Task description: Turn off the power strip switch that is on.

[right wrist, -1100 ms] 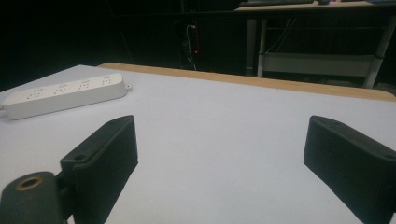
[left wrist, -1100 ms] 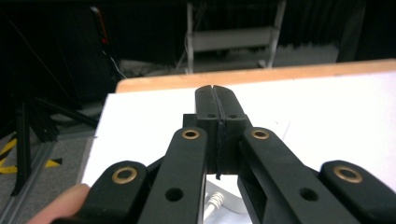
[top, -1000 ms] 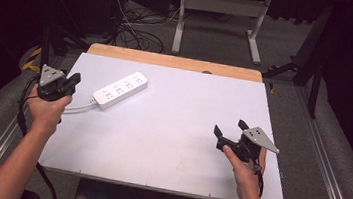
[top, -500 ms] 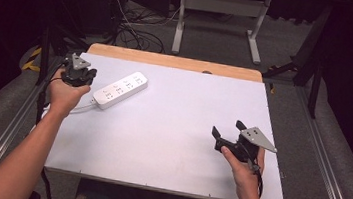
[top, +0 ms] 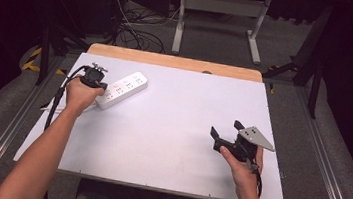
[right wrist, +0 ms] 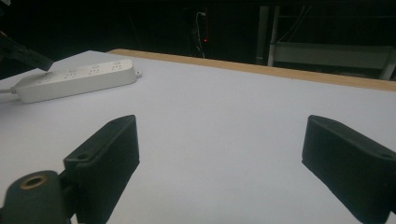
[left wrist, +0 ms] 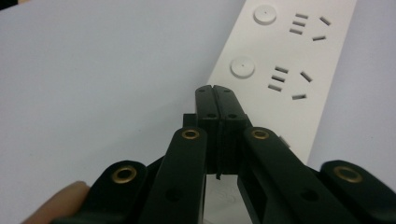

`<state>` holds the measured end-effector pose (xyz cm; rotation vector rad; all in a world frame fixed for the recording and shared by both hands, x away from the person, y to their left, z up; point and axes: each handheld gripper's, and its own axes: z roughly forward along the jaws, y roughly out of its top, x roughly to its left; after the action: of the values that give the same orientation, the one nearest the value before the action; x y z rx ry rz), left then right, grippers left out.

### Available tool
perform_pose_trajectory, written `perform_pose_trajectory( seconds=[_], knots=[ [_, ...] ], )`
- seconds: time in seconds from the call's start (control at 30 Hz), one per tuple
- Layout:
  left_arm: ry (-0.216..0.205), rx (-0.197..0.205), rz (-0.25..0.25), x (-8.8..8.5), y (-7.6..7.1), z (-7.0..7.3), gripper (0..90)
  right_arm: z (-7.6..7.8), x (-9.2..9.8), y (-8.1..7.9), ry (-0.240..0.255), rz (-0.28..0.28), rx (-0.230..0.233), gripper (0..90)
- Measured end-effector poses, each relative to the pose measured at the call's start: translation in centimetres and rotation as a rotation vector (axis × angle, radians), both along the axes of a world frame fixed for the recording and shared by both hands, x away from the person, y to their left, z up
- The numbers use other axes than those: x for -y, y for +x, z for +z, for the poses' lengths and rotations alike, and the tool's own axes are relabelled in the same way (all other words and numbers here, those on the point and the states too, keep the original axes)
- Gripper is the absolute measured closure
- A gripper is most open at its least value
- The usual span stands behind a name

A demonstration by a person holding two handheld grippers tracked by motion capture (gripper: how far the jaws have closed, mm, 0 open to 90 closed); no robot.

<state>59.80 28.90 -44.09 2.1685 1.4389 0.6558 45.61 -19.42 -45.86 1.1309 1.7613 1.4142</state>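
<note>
A white power strip [top: 121, 90] lies aslant at the back left of the white table [top: 176, 124]; its sockets and round buttons show close up as the power strip [left wrist: 285, 60] in the left gripper view. My left gripper [top: 95, 76] is held over the strip's near end, pointing steeply down. Its jaws are shut with nothing between them, and the left gripper [left wrist: 215, 88] tip hovers at the strip's left edge. My right gripper [top: 225, 128] rests low at the front right, open and empty. Between its wide jaws the right gripper [right wrist: 219, 154] frames bare table, with the power strip [right wrist: 74, 79] far off.
A wooden strip [top: 174, 61] runs along the table's far edge. The strip's white cable [top: 48, 107] trails off the left side. Behind the table stand a metal frame [top: 219, 14] and loose cables [top: 131, 34] on the dark floor.
My left hand has moved right and down from the table's left edge to the power strip's near end. The right hand has stayed in place.
</note>
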Motion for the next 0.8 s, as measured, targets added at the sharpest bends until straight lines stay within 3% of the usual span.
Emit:
perform_pose_trajectory(
  seconds=[0.1,0.2,0.33,0.47,0.6,0.67,0.73,0.8],
  knots=[
    [-0.008,-0.007,0.011,0.1,0.1,-0.1,90.0,0.0,-0.1,0.0,0.0,-0.001,-0.001,11.5],
    [-0.044,-0.013,0.021,0.0,0.2,-0.3,90.0,0.1,-0.2,0.0,-0.002,0.002,0.002,11.5],
    [-0.047,-0.002,0.032,0.1,0.1,-0.6,90.0,0.1,-0.2,-0.1,-0.003,0.007,0.003,11.6],
    [-0.116,0.01,0.062,-0.5,0.0,-0.8,90.0,0.1,-0.2,-0.2,-0.003,0.009,0.003,11.5],
    [-0.099,0.031,0.073,-0.2,-0.2,-1.0,90.0,0.1,-0.3,-0.3,-0.005,0.008,0.004,11.6],
    [-0.117,0.029,0.094,-0.2,-0.3,-1.1,90.0,0.1,-0.3,-0.4,-0.006,0.006,0.004,11.6],
    [-0.161,0.045,0.124,-0.4,-0.6,-1.4,90.0,0.0,-0.2,-0.5,-0.003,0.004,0.002,11.6],
    [-0.151,0.053,0.124,-0.3,-0.6,-1.4,90.0,0.1,-0.3,-0.6,-0.001,0.005,-0.002,11.6]
  ],
)
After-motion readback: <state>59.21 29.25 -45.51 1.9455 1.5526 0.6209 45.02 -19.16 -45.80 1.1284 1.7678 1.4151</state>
